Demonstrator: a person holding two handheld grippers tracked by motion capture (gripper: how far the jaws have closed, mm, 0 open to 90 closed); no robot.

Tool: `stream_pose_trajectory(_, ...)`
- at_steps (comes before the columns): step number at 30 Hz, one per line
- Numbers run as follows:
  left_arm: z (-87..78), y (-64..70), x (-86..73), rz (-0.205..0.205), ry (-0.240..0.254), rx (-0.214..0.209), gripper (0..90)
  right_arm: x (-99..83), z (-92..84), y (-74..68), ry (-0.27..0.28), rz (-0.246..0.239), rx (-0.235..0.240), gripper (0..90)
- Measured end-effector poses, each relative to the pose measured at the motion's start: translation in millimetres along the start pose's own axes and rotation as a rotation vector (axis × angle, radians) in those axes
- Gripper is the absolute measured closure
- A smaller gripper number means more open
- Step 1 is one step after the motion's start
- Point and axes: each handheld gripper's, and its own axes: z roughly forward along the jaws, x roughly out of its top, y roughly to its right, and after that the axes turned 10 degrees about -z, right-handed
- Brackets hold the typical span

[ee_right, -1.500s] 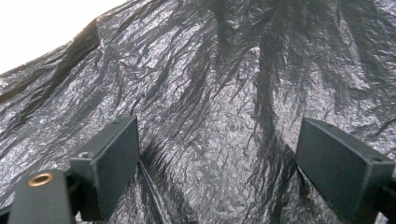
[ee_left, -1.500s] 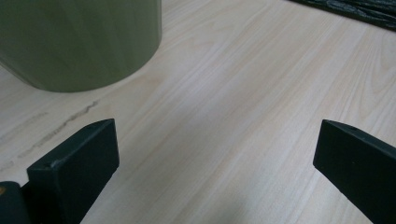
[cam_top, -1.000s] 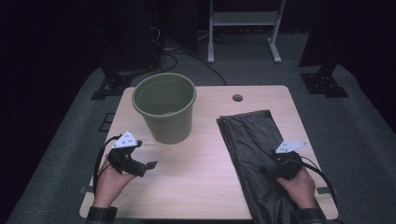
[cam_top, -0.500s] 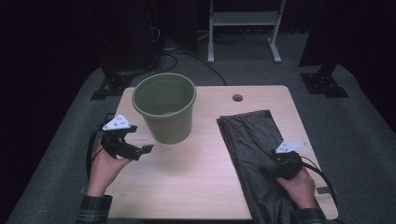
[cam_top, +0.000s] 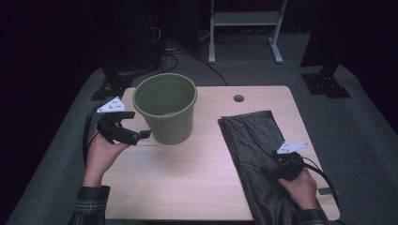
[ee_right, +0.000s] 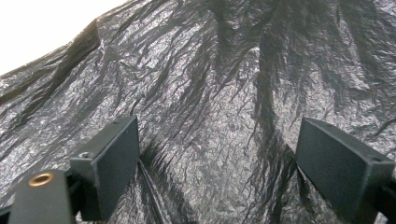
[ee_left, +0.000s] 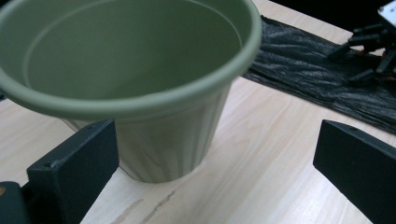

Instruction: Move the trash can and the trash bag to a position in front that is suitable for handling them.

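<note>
Toward the left edge of the light wooden table (cam_top: 187, 187), the left gripper (cam_top: 136, 136) hangs above the surface, its black jaws spread wide with nothing between them, aimed at the round olive-green plastic bucket (cam_top: 166, 110). The bucket stands upright in the rear left part of the table, just beside the jaw tips; whether they touch its wall is hard to tell from the high view, though the left gripper view suggests a gap. A small round cable hole (cam_top: 238, 98) sits near the rear edge, right of the bucket. A crinkled black plastic bag (cam_top: 253, 145) lies flat along the right side, running to the front edge. The right gripper (cam_top: 274, 171) rests on it near the front right corner, jaws parted wide over the film, pinching nothing. Bare wood separates bucket and bag.
</note>
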Motion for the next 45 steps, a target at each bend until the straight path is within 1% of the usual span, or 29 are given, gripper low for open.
stream_pose_trajectory(2,-2.0,-2.6,5.0,-0.009,0.014,0.001,0.0,0.0,0.0,0.0,0.000,0.000,0.000,12.3)
stream_pose_trajectory(3,-2.0,-2.6,5.0,-0.009,0.014,0.001,0.0,0.0,0.0,0.0,0.000,0.000,0.000,12.3)
stream_pose_trajectory(5,-5.0,-7.9,12.1,-0.015,0.026,0.012,0.0,0.0,0.0,0.0,0.000,0.000,0.000,12.3)
stream_pose_trajectory(6,-5.0,-7.9,12.1,-0.015,0.026,0.012,0.0,0.0,0.0,0.0,0.000,0.000,0.000,12.3)
stream_pose_trajectory(10,-5.4,-13.8,21.7,-0.018,0.027,0.025,0.0,0.0,0.0,0.0,0.000,0.000,0.000,12.3)
stream_pose_trajectory(11,-4.5,-16.1,25.8,-0.013,0.026,0.032,0.0,0.0,0.0,0.0,0.000,0.000,0.000,12.3)
stream_pose_trajectory(13,-3.9,-17.5,27.9,-0.013,0.027,0.034,0.0,0.0,0.0,0.0,0.000,0.000,0.000,12.3)
stream_pose_trajectory(15,-2.1,-20.7,31.9,-0.011,0.024,0.046,0.0,0.0,0.0,0.0,0.000,0.000,0.000,12.3)
stream_pose_trajectory(21,5.5,-33.3,42.0,-0.015,0.013,0.069,0.0,0.0,0.0,0.0,0.000,0.001,0.000,12.3)
stream_pose_trajectory(26,11.3,-45.9,47.7,-0.033,0.014,0.090,0.0,0.0,0.0,0.0,0.000,0.001,0.000,12.3)
stream_pose_trajectory(29,14.6,-50.5,49.2,-0.030,0.012,0.103,0.0,0.0,0.0,0.1,0.000,0.000,0.001,12.3)
stream_pose_trajectory(31,17.5,-54.7,50.1,-0.037,0.010,0.108,0.0,0.0,0.0,0.1,0.000,0.000,0.001,12.3)
stream_pose_trajectory(32,21.9,-59.1,50.9,-0.041,0.003,0.112,0.0,0.0,0.0,0.1,0.000,-0.001,0.000,12.3)
stream_pose_trajectory(34,24.4,-61.3,51.0,-0.042,0.002,0.112,0.0,0.0,0.1,0.0,0.001,0.000,0.000,12.3)
stream_pose_trajectory(37,32.4,-68.6,50.2,-0.050,-0.013,0.118,0.0,0.0,0.1,0.0,0.001,0.001,-0.001,12.3)
stream_pose_trajectory(41,36.8,-73.0,49.3,-0.053,-0.022,0.122,0.0,0.0,0.1,0.1,0.001,-0.001,0.000,12.3)
stream_pose_trajectory(45,42.9,-76.7,47.6,-0.068,-0.032,0.125,0.0,0.0,0.1,0.0,0.000,0.000,0.000,12.3)
